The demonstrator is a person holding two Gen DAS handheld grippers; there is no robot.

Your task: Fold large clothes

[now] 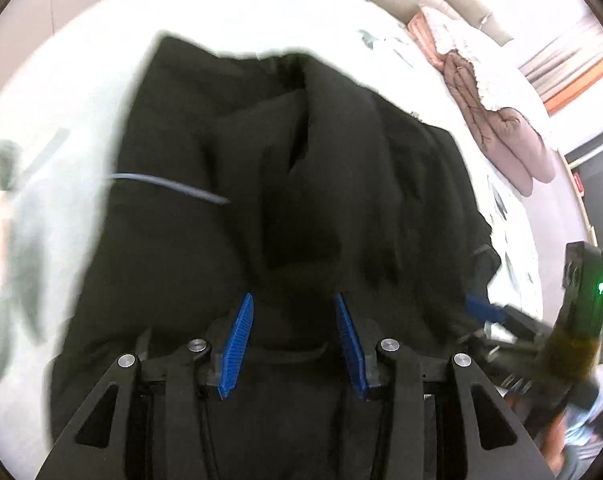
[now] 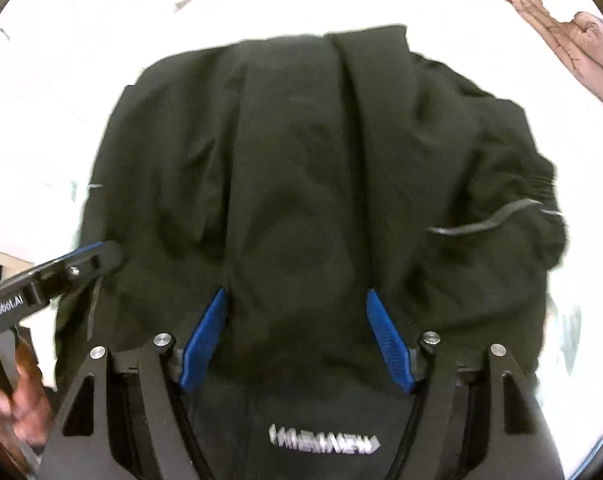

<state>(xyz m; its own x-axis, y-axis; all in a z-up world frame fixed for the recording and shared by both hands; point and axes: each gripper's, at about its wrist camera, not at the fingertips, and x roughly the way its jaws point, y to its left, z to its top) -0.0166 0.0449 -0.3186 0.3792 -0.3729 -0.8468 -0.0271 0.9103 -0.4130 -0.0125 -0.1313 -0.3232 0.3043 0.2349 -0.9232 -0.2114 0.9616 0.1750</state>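
Note:
A large black garment (image 1: pixel 261 168) lies bunched in folds on a white bed; in the right wrist view (image 2: pixel 309 160) it fills the middle, with a white logo (image 2: pixel 323 445) near the bottom edge. My left gripper (image 1: pixel 293 300) is open, its blue pads (image 1: pixel 237 344) spread just over the near edge of the cloth. My right gripper (image 2: pixel 297 296) is open, its blue pads (image 2: pixel 205 340) wide apart over the cloth. The right gripper also shows at the right in the left wrist view (image 1: pixel 485 312), at the garment's edge. The left gripper's finger shows at the left in the right wrist view (image 2: pixel 81 260).
The white bedsheet (image 1: pixel 261 12) surrounds the garment. A pink-brown quilted jacket (image 1: pixel 497 120) lies at the far right of the bed, also seen in the right wrist view (image 2: pixel 561 32). A thin cord (image 1: pixel 173 186) crosses the garment. A hand (image 2: pixel 17 400) holds the left gripper.

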